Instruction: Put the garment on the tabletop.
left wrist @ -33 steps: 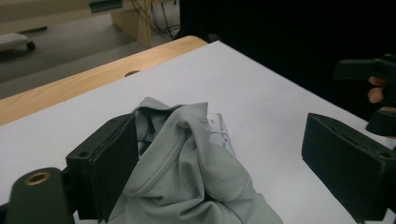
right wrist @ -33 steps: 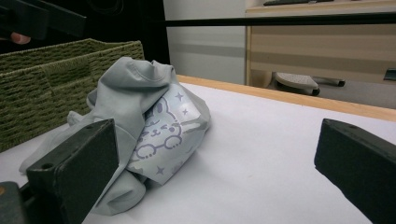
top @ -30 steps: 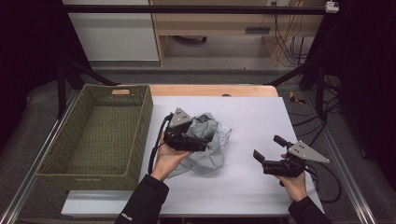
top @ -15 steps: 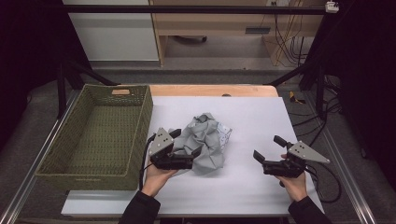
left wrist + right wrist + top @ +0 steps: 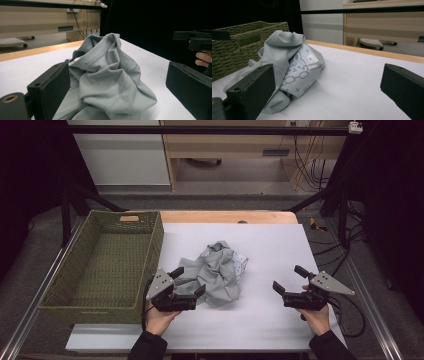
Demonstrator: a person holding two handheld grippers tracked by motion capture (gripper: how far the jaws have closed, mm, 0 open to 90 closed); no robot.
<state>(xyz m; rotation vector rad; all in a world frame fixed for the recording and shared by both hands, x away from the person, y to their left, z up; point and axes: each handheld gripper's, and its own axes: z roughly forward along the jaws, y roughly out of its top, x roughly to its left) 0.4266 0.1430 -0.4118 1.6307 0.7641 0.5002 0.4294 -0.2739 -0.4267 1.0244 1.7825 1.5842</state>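
Observation:
A crumpled grey garment (image 5: 217, 270) lies in a heap at the middle of the white table (image 5: 280, 245). It rises between the jaws in the left gripper view (image 5: 105, 75), and a cartoon print faces the right gripper view (image 5: 297, 67). My left gripper (image 5: 189, 280) stands open at the heap's front-left edge, its jaws on either side of the cloth without closing on it (image 5: 120, 82). My right gripper (image 5: 288, 278) is open near the front right, well apart from the cloth, with nothing between its jaws (image 5: 328, 86). It also shows far off in the left gripper view (image 5: 197, 42).
A green woven basket (image 5: 150, 250) with nothing in it stands along the table's left side, also seen in the right gripper view (image 5: 237, 45). A wooden strip (image 5: 225, 216) edges the table's far side. Cables trail from the right gripper (image 5: 350, 320).
My left gripper drew back from on top of the garment toward the front left and now stands open at its edge. The right gripper has not moved.

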